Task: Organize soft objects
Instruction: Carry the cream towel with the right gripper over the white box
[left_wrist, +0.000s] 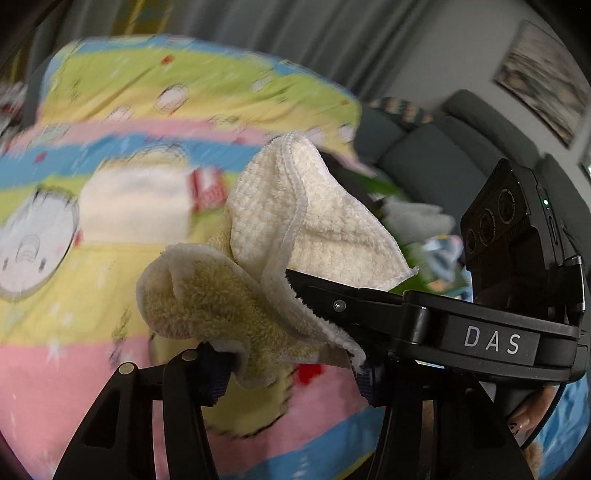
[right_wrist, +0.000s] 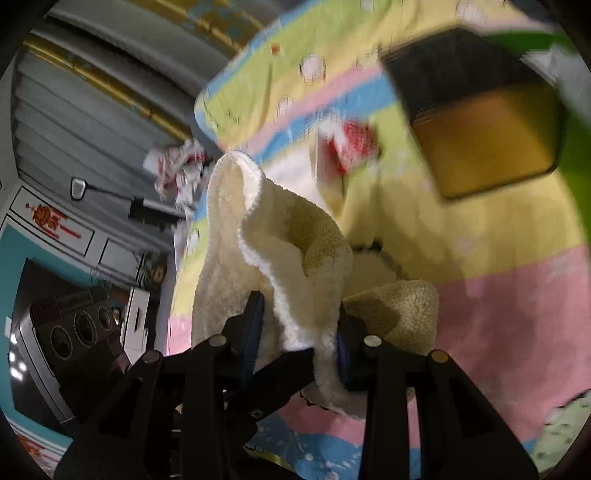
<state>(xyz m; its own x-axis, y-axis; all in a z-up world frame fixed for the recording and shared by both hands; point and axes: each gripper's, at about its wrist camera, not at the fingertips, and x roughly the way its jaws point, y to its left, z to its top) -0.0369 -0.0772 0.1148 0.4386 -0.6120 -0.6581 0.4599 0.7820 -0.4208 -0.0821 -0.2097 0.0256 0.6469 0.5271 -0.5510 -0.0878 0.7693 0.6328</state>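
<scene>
A cream fleece cloth (left_wrist: 314, 206) with a stitched hem hangs bunched above a striped cartoon bedspread (left_wrist: 110, 96). My left gripper (left_wrist: 288, 365) is shut on its lower fold, pads pressing the fleece from both sides. My right gripper (left_wrist: 314, 295), marked DAS, reaches in from the right and pinches the same cloth higher up. In the right wrist view the cloth (right_wrist: 236, 206) rises between my right gripper's (right_wrist: 299, 317) blue-padded fingers, which are shut on it. The left gripper (right_wrist: 284, 369) crosses below it from the left.
A folded white cloth (left_wrist: 133, 206) and a red-and-white item (left_wrist: 208, 190) lie on the bedspread (right_wrist: 498, 302). A dark box with a brown side (right_wrist: 484, 147) stands at the upper right. A grey sofa (left_wrist: 424, 158) with loose soft things (left_wrist: 417, 218) lies beyond the bed.
</scene>
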